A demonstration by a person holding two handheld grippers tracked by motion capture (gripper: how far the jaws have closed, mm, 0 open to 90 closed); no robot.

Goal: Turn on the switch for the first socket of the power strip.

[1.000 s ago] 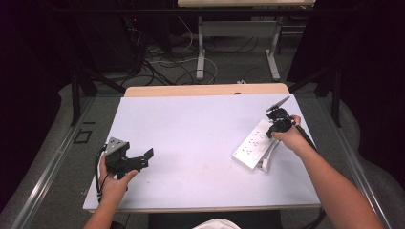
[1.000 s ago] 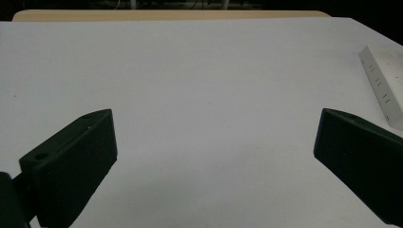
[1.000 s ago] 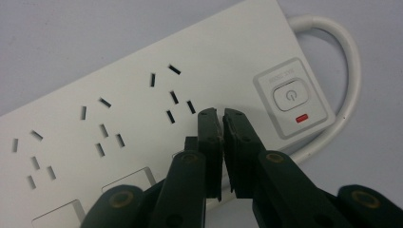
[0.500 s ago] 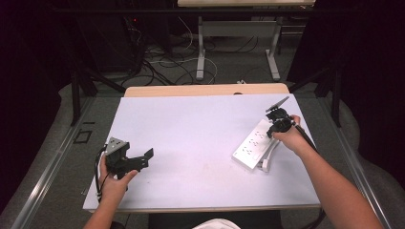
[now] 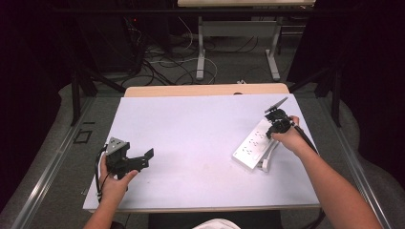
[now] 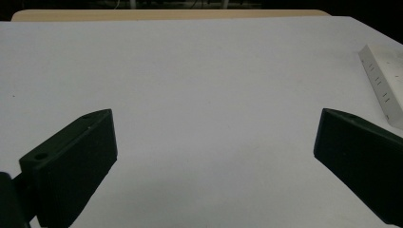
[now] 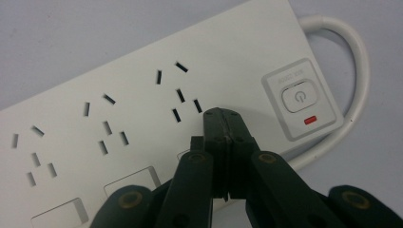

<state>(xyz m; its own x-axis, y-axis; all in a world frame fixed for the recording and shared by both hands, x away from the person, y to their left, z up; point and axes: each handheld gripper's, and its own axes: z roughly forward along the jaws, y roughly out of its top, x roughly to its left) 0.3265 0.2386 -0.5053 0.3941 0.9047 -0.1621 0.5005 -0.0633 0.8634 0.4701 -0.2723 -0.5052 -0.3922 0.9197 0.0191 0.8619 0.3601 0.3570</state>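
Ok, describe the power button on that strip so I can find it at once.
Start at the white power strip lying on the right side of the table. Go to the end where its white cable loops out. The button sits there in a raised square frame, marked with a power symbol above a small red bar.

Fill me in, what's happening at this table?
A person works a white power strip with two handheld grippers. The right gripper has its jaws shut with nothing between them, tips poised over the strip's face beside its power button; contact can't be told. The left gripper rests open at the white table's near-left, away from the strip.
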